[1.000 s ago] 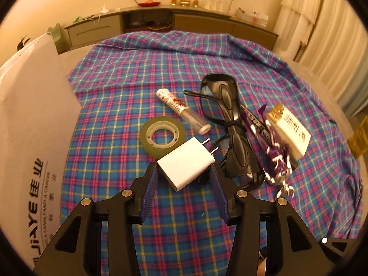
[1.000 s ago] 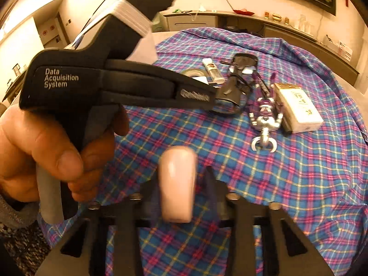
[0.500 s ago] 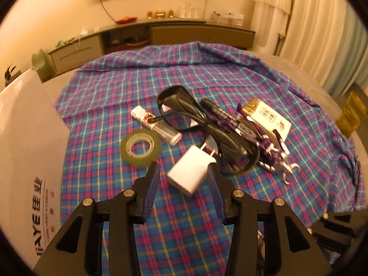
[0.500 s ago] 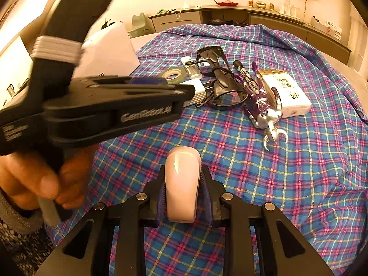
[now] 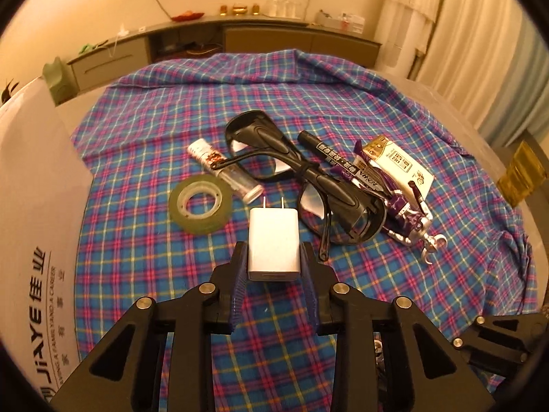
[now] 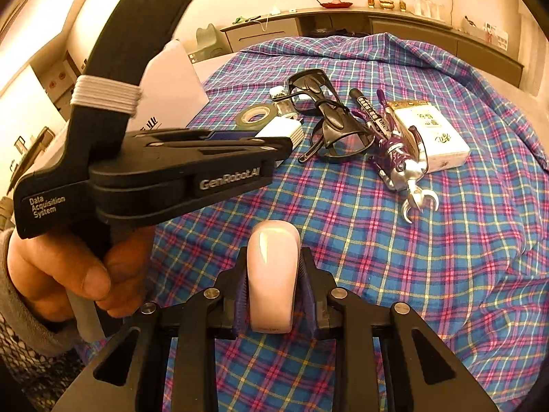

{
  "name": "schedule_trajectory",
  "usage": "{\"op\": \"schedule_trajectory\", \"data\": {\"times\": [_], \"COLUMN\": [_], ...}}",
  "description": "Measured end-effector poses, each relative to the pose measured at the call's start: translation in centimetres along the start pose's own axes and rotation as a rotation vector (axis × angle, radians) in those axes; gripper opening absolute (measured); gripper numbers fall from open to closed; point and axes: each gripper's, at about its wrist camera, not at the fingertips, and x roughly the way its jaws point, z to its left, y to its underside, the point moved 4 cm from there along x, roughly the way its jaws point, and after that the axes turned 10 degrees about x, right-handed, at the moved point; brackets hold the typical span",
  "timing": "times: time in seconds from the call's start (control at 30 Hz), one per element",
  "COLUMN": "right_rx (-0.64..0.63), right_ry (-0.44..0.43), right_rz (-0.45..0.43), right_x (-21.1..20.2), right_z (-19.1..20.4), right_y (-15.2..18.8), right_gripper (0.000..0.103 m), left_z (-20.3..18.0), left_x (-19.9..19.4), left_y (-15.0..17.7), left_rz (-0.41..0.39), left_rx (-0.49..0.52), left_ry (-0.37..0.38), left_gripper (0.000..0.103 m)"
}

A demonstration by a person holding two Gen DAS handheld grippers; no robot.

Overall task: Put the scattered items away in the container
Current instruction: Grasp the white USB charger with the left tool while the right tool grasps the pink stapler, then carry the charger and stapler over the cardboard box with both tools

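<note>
Jaws on my left gripper have just been closing and now pinch the white charger, prongs pointing away. My right gripper is clamped on a pale pink oblong thing. Beyond lie tape roll, black glasses, marker. White container stands at left on the plaid cloth.

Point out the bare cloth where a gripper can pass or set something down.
Free: the plaid cloth beyond the glasses, and the near strip between the tape roll and white box. Crowded: glasses, marker and carton lie touching.
</note>
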Motion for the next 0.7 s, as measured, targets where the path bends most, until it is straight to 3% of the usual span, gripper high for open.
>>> {"op": "schedule_trajectory", "data": {"times": [0.7], "right_rx": [0.076], "right_ry": [-0.137], "right_rz": [-0.024], "right_x": [-2.2], "right_z": [1.1], "right_y": [-0.4], "right_gripper": [0.027], "left_z": [0.8], "left_x": [-9.6], "left_y": [4.2], "left_rz": [-0.048], "left_rx": [-0.100], "left_ry": [0.003], "left_gripper": [0.031]}}
